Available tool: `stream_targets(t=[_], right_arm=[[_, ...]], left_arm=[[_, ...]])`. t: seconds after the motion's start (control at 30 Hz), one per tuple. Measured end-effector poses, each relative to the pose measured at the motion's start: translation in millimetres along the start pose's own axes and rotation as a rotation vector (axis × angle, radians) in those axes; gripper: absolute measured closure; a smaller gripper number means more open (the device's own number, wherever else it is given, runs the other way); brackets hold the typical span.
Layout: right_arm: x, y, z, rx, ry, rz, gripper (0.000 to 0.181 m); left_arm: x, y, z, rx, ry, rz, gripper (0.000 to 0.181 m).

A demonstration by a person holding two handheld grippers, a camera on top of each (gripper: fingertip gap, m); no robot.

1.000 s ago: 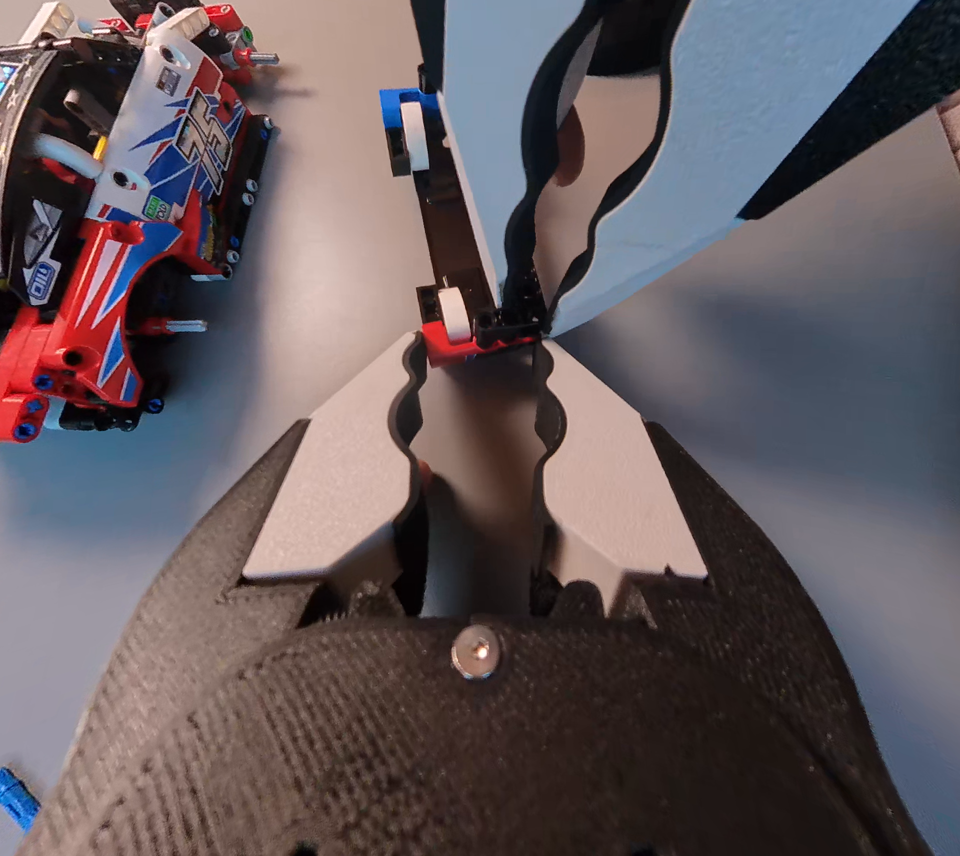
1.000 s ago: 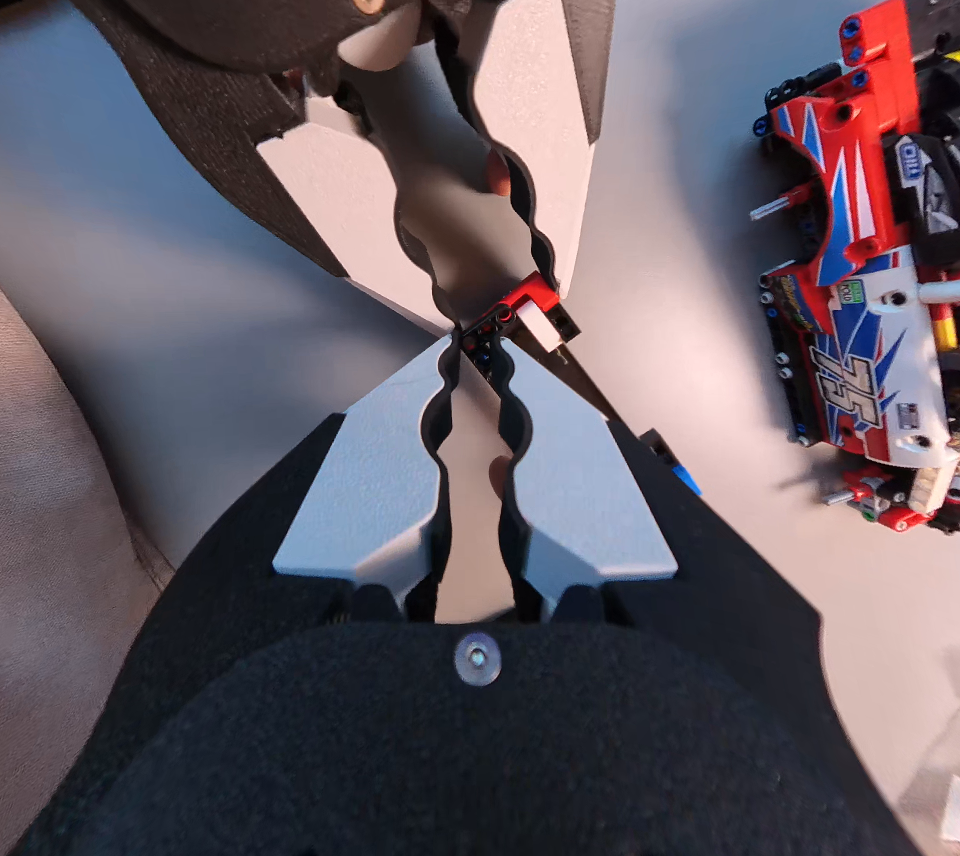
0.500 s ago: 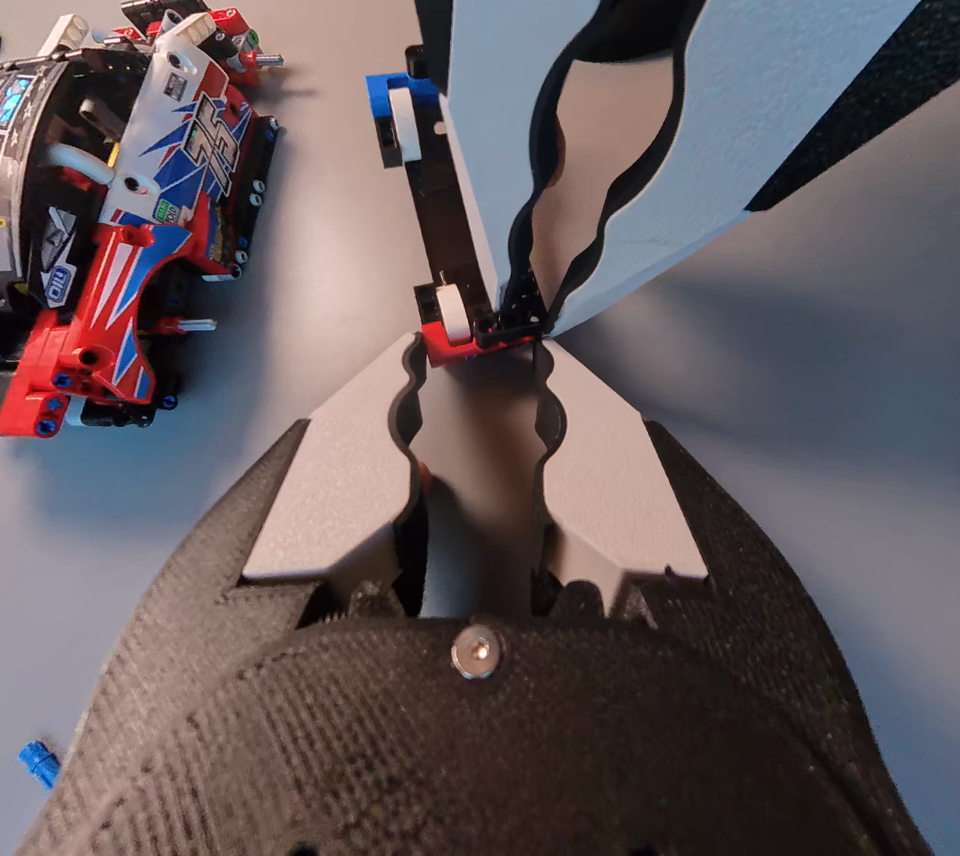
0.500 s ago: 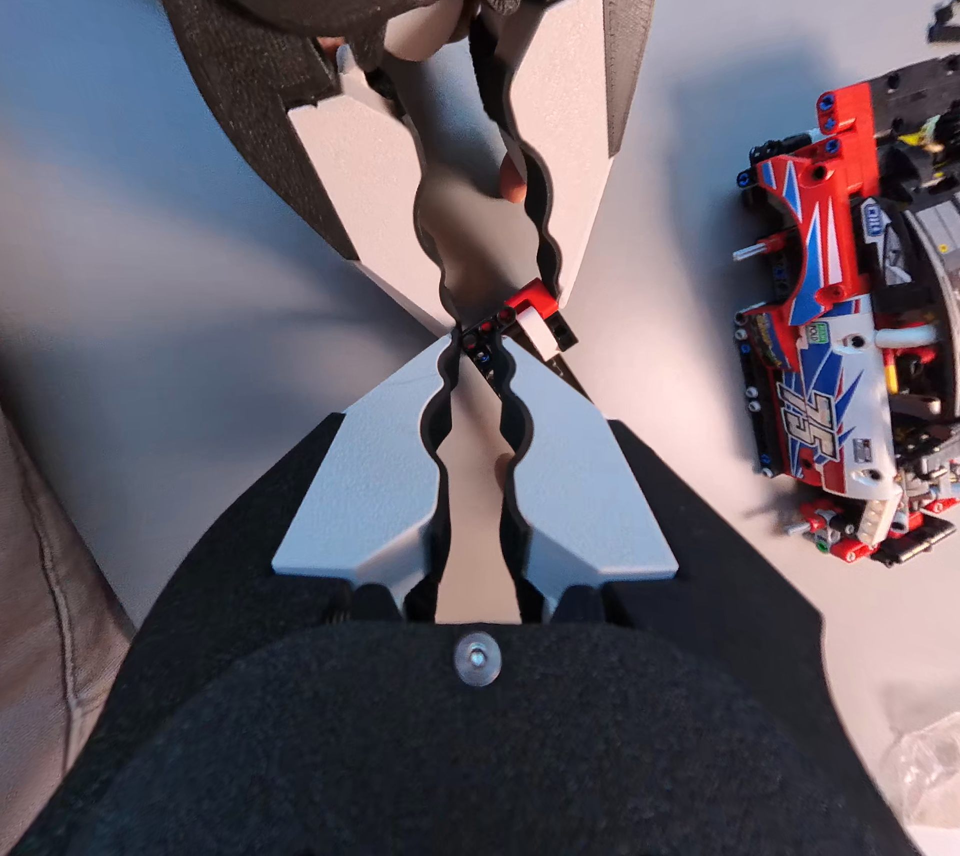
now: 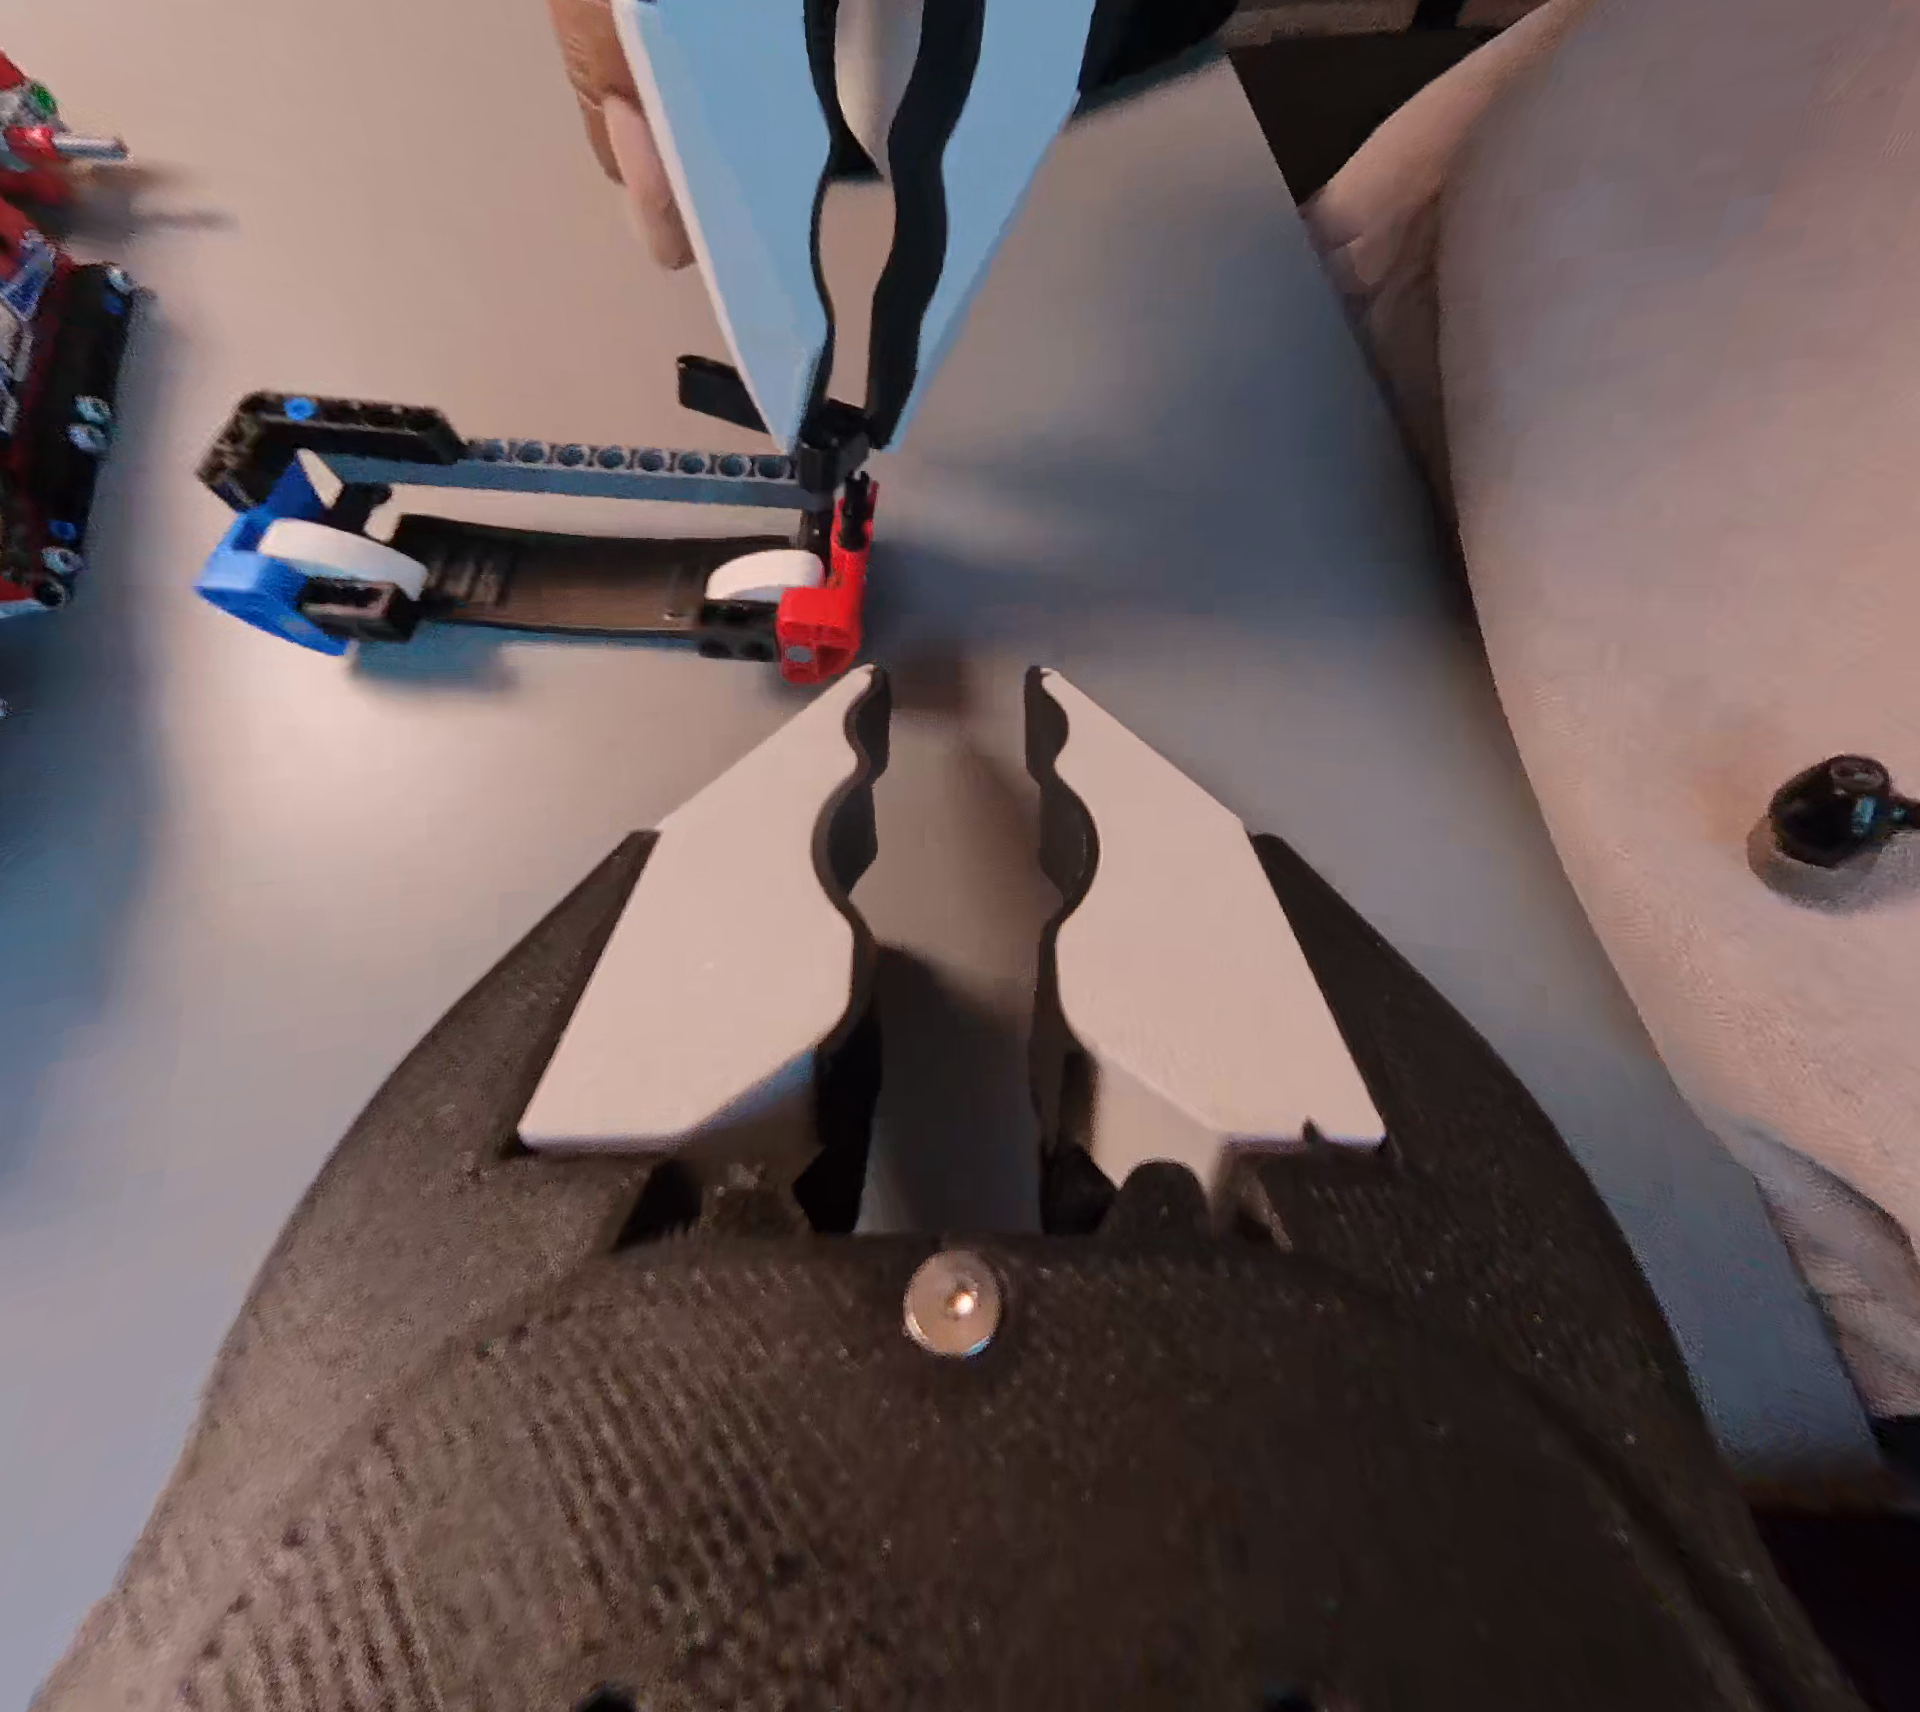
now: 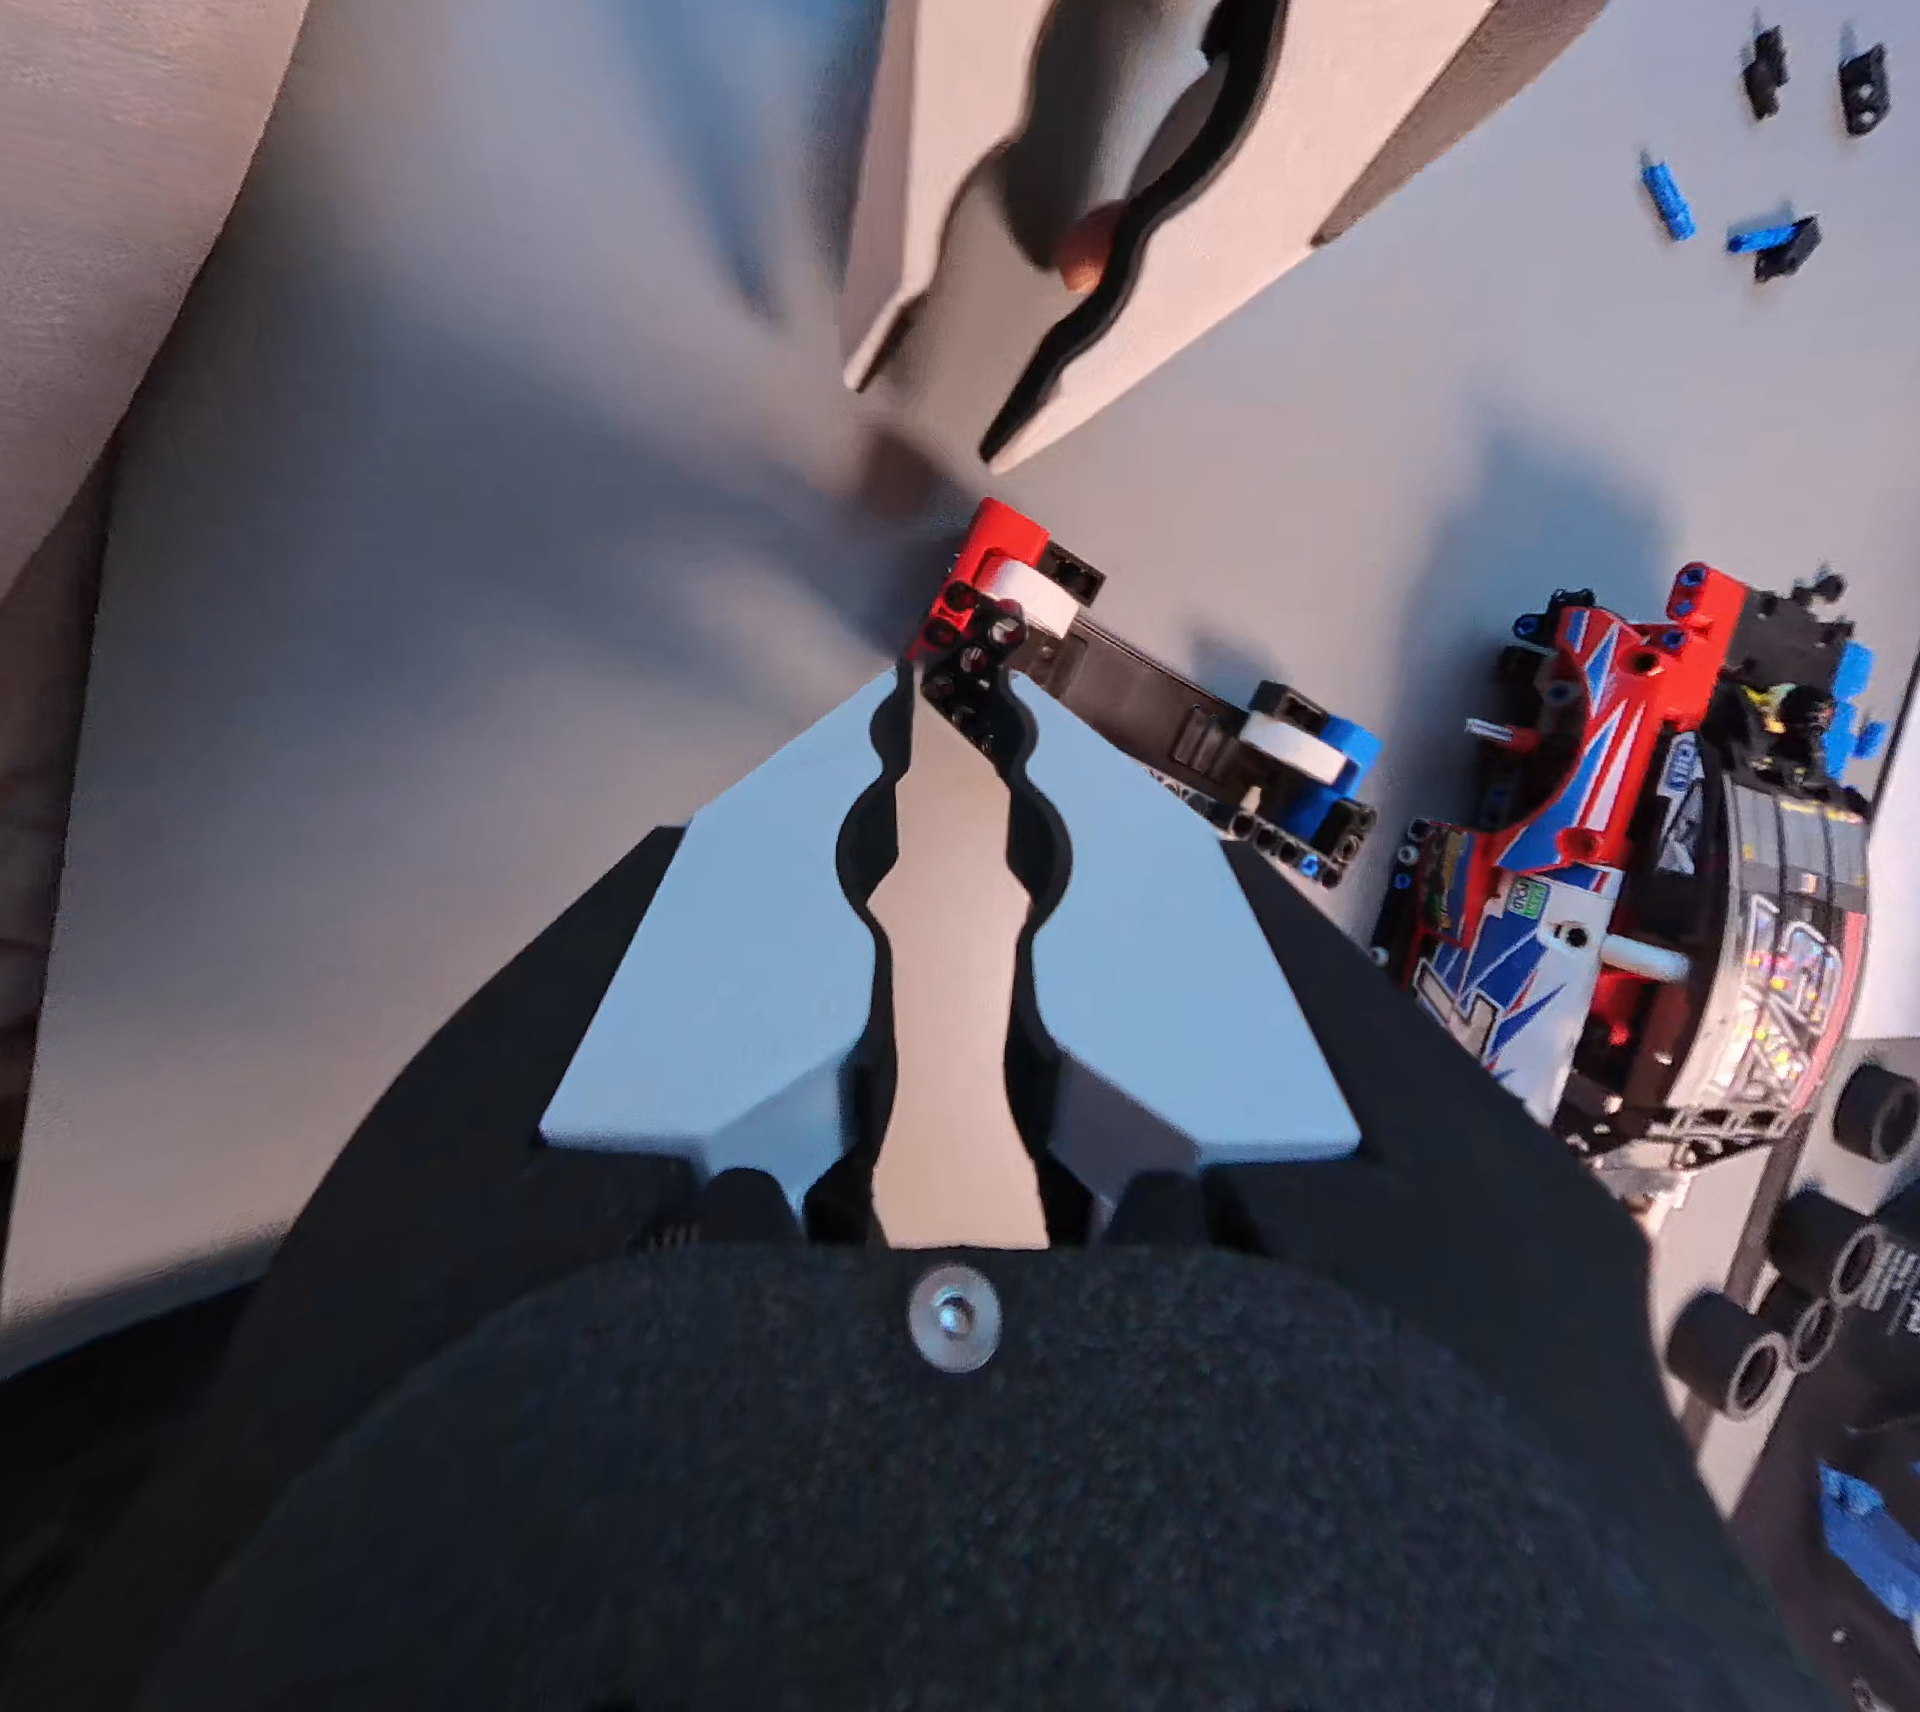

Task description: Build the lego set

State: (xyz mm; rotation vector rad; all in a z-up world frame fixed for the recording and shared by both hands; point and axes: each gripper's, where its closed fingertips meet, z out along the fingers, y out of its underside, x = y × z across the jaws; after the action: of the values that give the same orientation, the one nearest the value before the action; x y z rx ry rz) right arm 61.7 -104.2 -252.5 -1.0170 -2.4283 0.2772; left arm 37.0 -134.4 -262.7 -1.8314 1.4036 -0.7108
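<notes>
A long sub-assembly (image 5: 582, 582) has a grey beam, a black panel, white pieces, a blue end and a red end. My right gripper (image 5: 847, 431) is shut on the black connector at its red end. In the right wrist view my right gripper (image 6: 951, 696) holds that end, and the sub-assembly (image 6: 1132, 686) runs away to the right. My left gripper (image 5: 956, 686) is open and empty, a short gap in front of the red end. It shows from above in the right wrist view (image 6: 925, 415). The red, white and blue race car (image 6: 1621, 831) lies on the grey table.
Small blue and black loose parts (image 6: 1766, 228) lie at the far right. Black wheels (image 6: 1745, 1361) lie near the right edge below the car. The car's edge (image 5: 42, 436) shows at the left. A person's beige clothing (image 5: 1662, 519) borders the table. My hands' fingertips stand some 5 cm from each other.
My left gripper has drawn back from the red end, which its tips touched before. The sub-assembly has swung so that it lies sideways in the left wrist view. The car has slid toward the frame edge.
</notes>
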Motion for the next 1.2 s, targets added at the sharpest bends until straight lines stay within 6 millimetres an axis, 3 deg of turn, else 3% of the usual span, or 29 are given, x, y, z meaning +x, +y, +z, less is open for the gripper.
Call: stream_targets(t=[0.13,0.3,0.47,0.63,0.73,0.83,0.93,1.0,1.1,1.2], right_arm=[[0,0,-3,0.047,0.016,-0.039,0.162],[-1,-2,-1,0.087,0.037,-0.057,0.162],[-2,-6,1,0.128,0.051,-0.018,0.171],[0,-2,-2,0.154,0.107,0.024,0.173],[-2,-1,-6,0.180,0.133,0.060,0.161],[-2,-1,-16,0.245,0.148,0.159,0.157],[3,9,-28,0.280,0.199,0.326,0.153],[1,20,-31,0.264,0.208,0.474,0.142],[-15,22,-22,0.255,0.138,0.748,0.128],[-18,20,-6,0.209,0.163,0.871,0.127]], left_arm=[[-23,-10,-8,0.068,-0.062,0.042,0.157],[-24,-16,1,0.090,-0.037,0.084,0.143],[-25,-13,16,0.019,-0.112,0.113,0.158],[-27,-15,19,-0.014,-0.221,-0.011,0.166],[-26,-17,22,-0.021,-0.279,-0.083,0.166],[-13,-26,28,0.015,-0.204,-0.174,0.161],[-10,-38,21,0.066,-0.116,-0.218,0.149],[-22,-44,9,0.091,-0.107,-0.159,0.143],[-59,-44,-7,0.048,-0.165,0.013,0.132],[-91,-37,-5,-0.062,-0.123,0.179,0.118]])
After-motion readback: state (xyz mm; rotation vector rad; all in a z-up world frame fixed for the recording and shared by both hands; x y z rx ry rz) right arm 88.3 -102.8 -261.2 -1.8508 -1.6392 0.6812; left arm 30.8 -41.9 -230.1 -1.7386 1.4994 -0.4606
